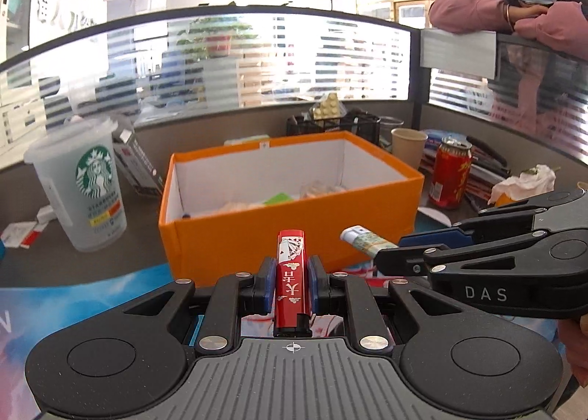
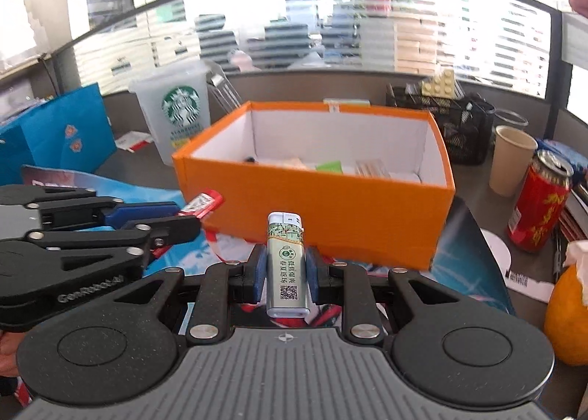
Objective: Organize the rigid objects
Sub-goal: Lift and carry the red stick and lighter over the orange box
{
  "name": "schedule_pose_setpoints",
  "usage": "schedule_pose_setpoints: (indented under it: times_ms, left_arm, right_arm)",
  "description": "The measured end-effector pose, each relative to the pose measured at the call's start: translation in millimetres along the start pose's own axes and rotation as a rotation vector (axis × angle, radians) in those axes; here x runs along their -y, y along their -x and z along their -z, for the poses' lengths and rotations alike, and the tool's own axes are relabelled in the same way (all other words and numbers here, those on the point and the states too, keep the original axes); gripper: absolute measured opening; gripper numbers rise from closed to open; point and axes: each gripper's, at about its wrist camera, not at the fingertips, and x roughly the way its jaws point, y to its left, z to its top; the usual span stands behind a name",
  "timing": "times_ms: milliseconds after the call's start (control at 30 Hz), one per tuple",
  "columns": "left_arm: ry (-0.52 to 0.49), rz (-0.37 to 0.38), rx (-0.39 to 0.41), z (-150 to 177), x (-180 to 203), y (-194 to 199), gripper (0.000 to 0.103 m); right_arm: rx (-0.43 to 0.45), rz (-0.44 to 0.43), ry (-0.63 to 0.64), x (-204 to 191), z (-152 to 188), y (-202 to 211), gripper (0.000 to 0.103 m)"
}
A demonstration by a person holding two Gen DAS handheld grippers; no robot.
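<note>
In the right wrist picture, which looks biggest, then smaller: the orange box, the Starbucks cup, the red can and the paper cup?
Largest to smallest as they look:
1. orange box
2. Starbucks cup
3. red can
4. paper cup
The can sits nearer the camera than the paper cup, so those two are unsure.

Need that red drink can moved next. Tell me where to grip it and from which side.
Grip the red can across its round body at mid-height, coming in level from the front. It stands upright with its top already opened, so keep it vertical. The paper cup stands close on its left.

office, glass cubicle partition point(image 1: 228, 60), cluttered desk point(image 1: 110, 262)
</note>
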Motion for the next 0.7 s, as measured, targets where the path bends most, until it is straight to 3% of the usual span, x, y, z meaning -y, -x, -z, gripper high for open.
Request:
schedule_pose_setpoints:
  times_ms: [433, 700]
  left_arm:
    - [-0.018, -0.001, 0.065, -44.6, 2.9, 4.5, 0.016]
    - [-0.009, -0.023, 0.082, -73.3, -6.1, -12.0, 0.016]
  right_arm:
    - [0.093, 0.009, 0.051, -3.7, -44.1, 19.9, 0.021]
    - [0.116, 0.021, 0.052, 3.6, -72.1, 9.0, 0.021]
